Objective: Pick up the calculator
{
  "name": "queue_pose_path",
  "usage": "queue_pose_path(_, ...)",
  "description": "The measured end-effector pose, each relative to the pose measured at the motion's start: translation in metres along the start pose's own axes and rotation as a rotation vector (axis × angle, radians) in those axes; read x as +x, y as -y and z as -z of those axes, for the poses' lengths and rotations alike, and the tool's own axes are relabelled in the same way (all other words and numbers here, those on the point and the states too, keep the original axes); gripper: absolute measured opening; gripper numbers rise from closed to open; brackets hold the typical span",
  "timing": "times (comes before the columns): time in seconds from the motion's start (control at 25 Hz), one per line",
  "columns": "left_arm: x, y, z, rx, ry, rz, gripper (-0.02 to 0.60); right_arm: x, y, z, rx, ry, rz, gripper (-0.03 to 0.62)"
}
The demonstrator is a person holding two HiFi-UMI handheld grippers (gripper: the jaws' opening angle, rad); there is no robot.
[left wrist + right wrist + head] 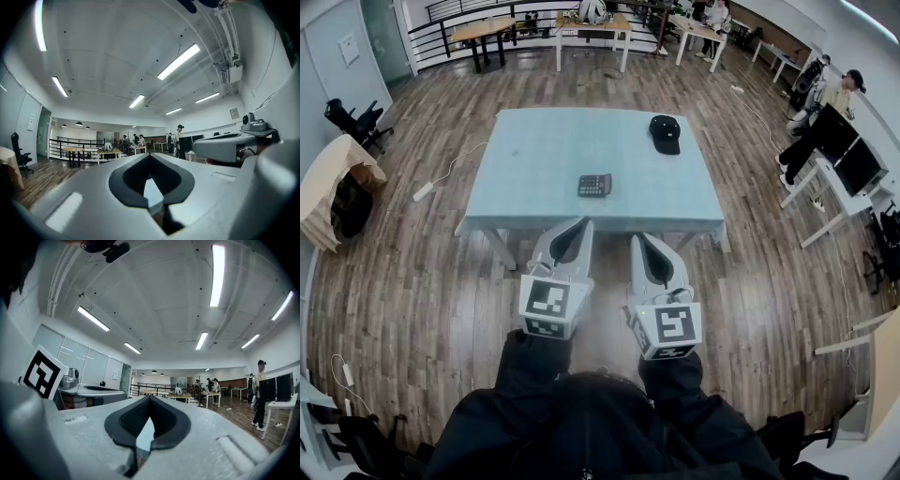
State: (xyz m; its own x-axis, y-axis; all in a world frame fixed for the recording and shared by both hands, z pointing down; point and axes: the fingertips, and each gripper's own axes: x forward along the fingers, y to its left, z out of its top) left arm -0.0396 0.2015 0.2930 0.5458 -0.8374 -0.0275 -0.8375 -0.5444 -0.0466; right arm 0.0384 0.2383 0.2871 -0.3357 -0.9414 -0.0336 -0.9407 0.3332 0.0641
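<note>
A dark calculator [594, 186] lies flat near the front middle of the pale blue table [534, 159]. My left gripper [579, 225] and right gripper [641, 240] hover side by side, level, just short of the table's near edge, a short way from the calculator. Both have their jaws closed together with nothing between them. In the left gripper view the left gripper [150, 157] points out over the room, and so does the right gripper [150, 399] in its own view. Neither gripper view shows the calculator.
A black cap [665, 133] rests at the table's far right. On the wooden floor to the left are a power strip [424, 191], a black office chair [356, 122] and a round table [328, 178]. Desks with monitors [848, 159] and people stand at the right.
</note>
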Motion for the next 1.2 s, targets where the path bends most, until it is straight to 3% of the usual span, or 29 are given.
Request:
queue_pose_path(0.56,0.018,0.009,0.004,-0.008,0.000,-0.004,-0.003,0.005,0.018,0.005,0.011,-0.002,-0.010,-0.002)
queue_pose_path(1.2,0.027,0.019,0.023,-0.039,-0.027,-0.063,-0.002,0.002,0.026,0.025,0.052,-0.019,-0.114,-0.002)
